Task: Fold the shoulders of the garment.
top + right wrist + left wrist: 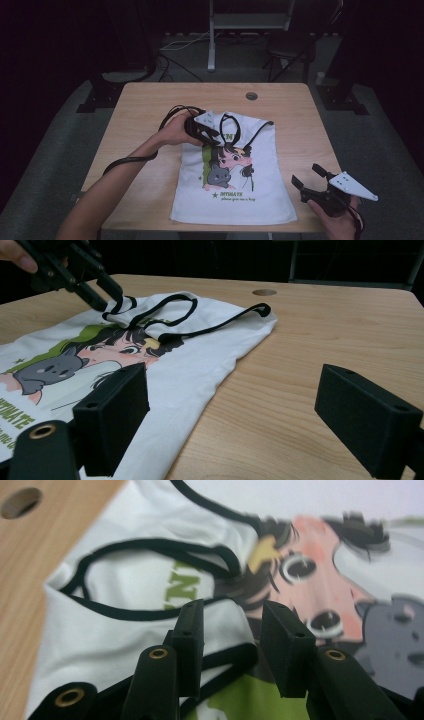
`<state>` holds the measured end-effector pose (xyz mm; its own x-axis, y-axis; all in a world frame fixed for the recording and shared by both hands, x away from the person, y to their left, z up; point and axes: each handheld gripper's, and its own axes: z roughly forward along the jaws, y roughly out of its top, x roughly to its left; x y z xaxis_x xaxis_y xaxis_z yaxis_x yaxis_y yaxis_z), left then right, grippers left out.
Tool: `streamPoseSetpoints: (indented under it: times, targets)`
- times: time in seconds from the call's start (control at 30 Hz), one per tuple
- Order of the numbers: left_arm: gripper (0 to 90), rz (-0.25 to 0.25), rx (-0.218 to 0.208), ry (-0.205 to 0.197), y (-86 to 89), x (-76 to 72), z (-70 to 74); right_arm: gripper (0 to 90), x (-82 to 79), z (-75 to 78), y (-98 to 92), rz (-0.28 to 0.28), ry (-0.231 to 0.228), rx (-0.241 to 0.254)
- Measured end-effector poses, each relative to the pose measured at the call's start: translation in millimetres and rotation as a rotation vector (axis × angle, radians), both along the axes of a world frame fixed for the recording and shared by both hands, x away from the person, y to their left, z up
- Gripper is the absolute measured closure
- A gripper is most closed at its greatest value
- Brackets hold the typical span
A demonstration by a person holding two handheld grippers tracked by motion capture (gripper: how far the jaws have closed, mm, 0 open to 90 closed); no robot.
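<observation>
A white sleeveless shirt (270, 165) with black trim and a cartoon print lies flat on the wooden table (150, 110), neck end away from me. My left gripper (215, 140) hovers low over the shirt's upper left, by the shoulder strap. In the left gripper view its jaws (232, 640) stand apart, with a fold of white fabric (125, 630) and black trim under and between them, not pinched. The right gripper view shows the left gripper's tips (102, 295) touching the bunched strap. My right gripper (307, 176) rests wide open near the table's front right corner, beside the shirt's hem (200, 355), jaws (235, 385) empty.
A round cable hole (251, 96) sits near the table's far edge. The left gripper's black cable (172, 112) loops over the table behind the hand. Bare wood (310, 335) lies right of the shirt. A metal stand (212, 35) and dark floor lie beyond.
</observation>
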<state>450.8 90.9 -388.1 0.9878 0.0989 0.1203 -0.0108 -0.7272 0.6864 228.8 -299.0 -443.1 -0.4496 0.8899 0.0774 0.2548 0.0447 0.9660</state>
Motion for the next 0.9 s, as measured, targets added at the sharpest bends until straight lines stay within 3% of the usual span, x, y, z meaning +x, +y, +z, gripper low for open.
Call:
streamPoseSetpoints:
  times: [0.1, 0.27, 0.43, 0.6, 0.7, 0.8, 0.9]
  targets:
    - [57.1, 0.059, -0.038, 0.025, 8.1, 8.2, 2.6, 13.6, -0.1, -0.1, -0.1, 0.0, -0.002, 0.001]
    - [56.5, 0.176, -0.057, 0.012, 30.0, 21.9, 5.1, 13.6, 0.2, 0.0, 0.3, 0.001, 0.002, 0.0]
    - [52.0, 0.262, -0.073, 0.012, 46.9, 26.1, 6.7, 13.6, 1.1, 0.1, -0.1, 0.0, 0.01, 0.006]
    - [43.2, 0.332, -0.065, 0.023, 56.8, 27.0, 8.5, 13.6, 1.2, 0.2, 0.8, -0.002, 0.008, -0.004]
    - [37.9, 0.38, -0.081, 0.036, 60.7, 24.5, 11.9, 13.6, 1.1, 0.2, 0.6, -0.003, 0.008, -0.002]
    - [32.8, 0.437, -0.066, 0.029, 64.9, 19.7, 19.0, 13.6, 1.3, 0.1, 0.5, -0.002, 0.009, -0.003]
    - [31.5, 0.486, -0.086, 0.017, 71.4, 11.0, 26.5, 13.6, 1.1, 0.2, 0.6, -0.001, 0.008, -0.003]
